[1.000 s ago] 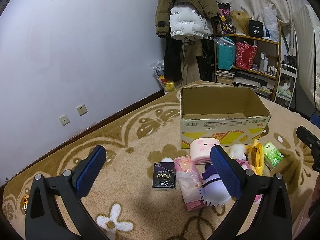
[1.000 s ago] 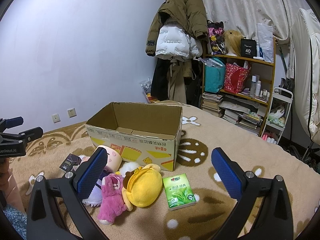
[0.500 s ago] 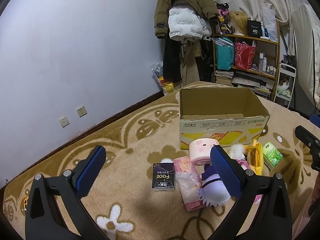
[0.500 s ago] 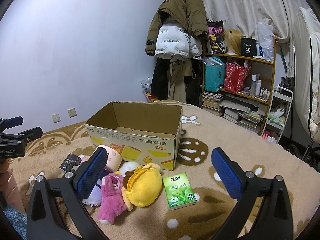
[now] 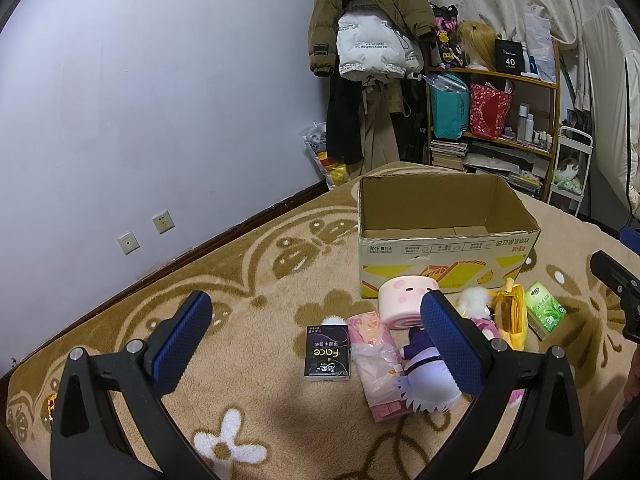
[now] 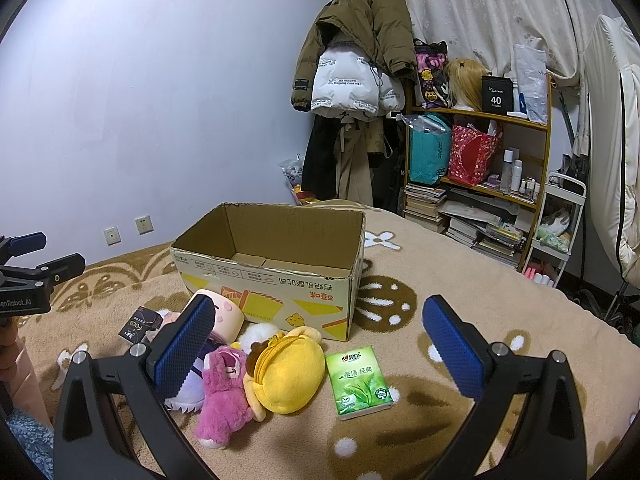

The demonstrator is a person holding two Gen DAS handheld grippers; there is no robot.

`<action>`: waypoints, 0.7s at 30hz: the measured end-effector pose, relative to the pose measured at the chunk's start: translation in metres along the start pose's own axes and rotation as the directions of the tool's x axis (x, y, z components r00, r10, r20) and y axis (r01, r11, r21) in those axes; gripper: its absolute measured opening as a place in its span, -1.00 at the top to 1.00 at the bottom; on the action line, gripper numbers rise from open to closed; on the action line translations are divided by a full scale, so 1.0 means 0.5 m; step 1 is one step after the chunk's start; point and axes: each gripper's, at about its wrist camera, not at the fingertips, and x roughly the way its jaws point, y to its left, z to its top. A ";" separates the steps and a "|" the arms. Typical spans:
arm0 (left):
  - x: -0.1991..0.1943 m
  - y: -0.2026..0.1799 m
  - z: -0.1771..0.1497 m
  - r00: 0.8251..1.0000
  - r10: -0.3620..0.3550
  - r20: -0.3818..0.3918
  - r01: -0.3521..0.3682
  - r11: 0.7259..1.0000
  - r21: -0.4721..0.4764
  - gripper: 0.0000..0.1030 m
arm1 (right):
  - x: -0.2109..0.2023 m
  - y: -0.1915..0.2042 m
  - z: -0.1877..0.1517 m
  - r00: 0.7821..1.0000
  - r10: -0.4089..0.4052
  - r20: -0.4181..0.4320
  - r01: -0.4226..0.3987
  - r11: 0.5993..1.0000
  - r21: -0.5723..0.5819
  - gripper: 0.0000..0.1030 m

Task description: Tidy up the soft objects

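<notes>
An open, empty cardboard box stands on the beige patterned blanket. In front of it lie a pink round plush, a purple-and-white plush, a pink packet, a black tissue pack, a yellow plush, a magenta plush and a green tissue pack. My left gripper is open and empty above the black pack. My right gripper is open and empty above the yellow plush and green pack.
A purple wall with sockets runs along the left. Coats hang on a rack behind the box. A cluttered wooden shelf stands at the back right, with a white cart beside it.
</notes>
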 end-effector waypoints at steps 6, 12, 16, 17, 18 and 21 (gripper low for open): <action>0.007 -0.002 -0.002 1.000 0.021 -0.017 -0.020 1.000 0.009 -1.00 | -0.001 -0.002 -0.003 1.000 0.000 -0.001 0.000 1.000 0.003 -1.00; 0.023 0.008 0.002 0.998 0.025 -0.057 -0.024 1.000 0.010 -1.00 | 0.005 -0.004 -0.010 1.000 -0.007 -0.028 0.007 1.000 -0.005 -1.00; 0.036 0.014 0.010 0.997 0.035 -0.076 -0.034 0.999 0.020 -1.00 | 0.024 -0.003 -0.014 0.998 -0.002 -0.061 0.002 1.000 -0.006 -1.00; 0.041 0.015 0.013 0.996 0.042 -0.081 -0.040 0.999 0.025 -1.00 | 0.029 -0.005 -0.018 0.998 -0.001 -0.065 0.001 1.000 -0.002 -1.00; 0.048 0.018 0.015 0.995 0.053 -0.088 -0.050 0.998 0.032 -1.00 | 0.033 -0.008 -0.020 0.998 0.000 -0.070 0.000 1.000 0.005 -1.00; 0.069 0.027 0.023 0.992 0.076 -0.105 -0.071 0.996 0.047 -1.00 | 0.051 -0.019 -0.021 0.996 -0.011 -0.087 0.013 1.000 0.022 -1.00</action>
